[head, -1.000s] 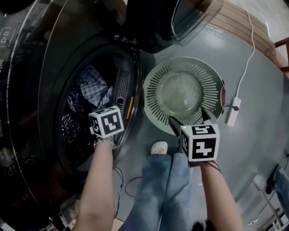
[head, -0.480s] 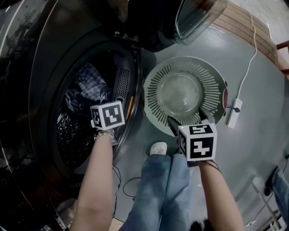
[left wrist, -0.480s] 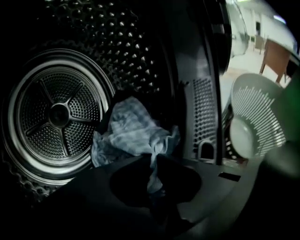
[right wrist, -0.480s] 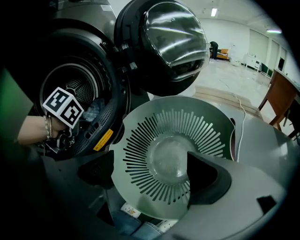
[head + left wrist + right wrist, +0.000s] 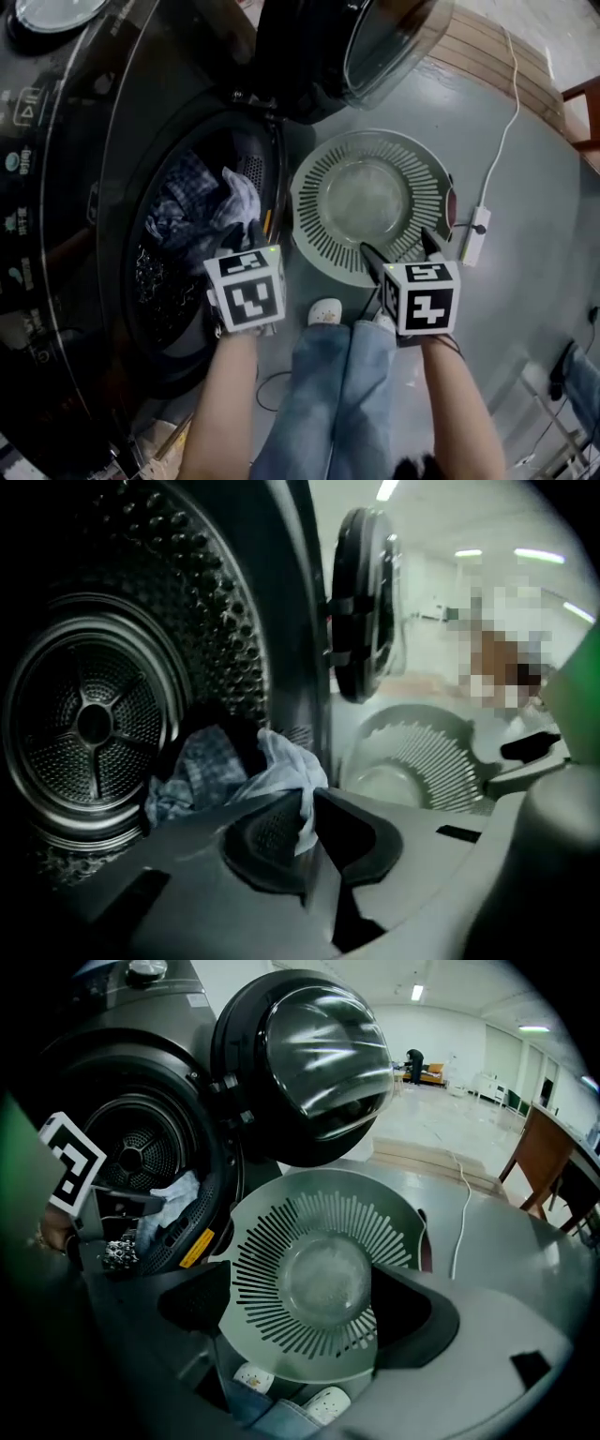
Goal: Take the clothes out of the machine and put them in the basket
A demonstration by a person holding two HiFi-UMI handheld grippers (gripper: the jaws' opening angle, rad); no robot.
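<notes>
Head view: left tool at washer mouth, jaws just closed, pinching white cloth. Right tool wide, narrowing slightly, empty, above basket on grey floor.
Left gripper view: plaid clothes in drum.
Right gripper view: bright hall, ceiling lights.

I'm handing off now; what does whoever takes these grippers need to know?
Left gripper: jaws just closed, shut on the pale cloth at the mouth of the drum.
Right gripper: open, jaws just narrowed, nothing held, over the near rim of the basket.
It is empty, on the floor beside the machine.
Done: nothing binned. To do: move this cloth, then the checked clothes in the drum.
</notes>
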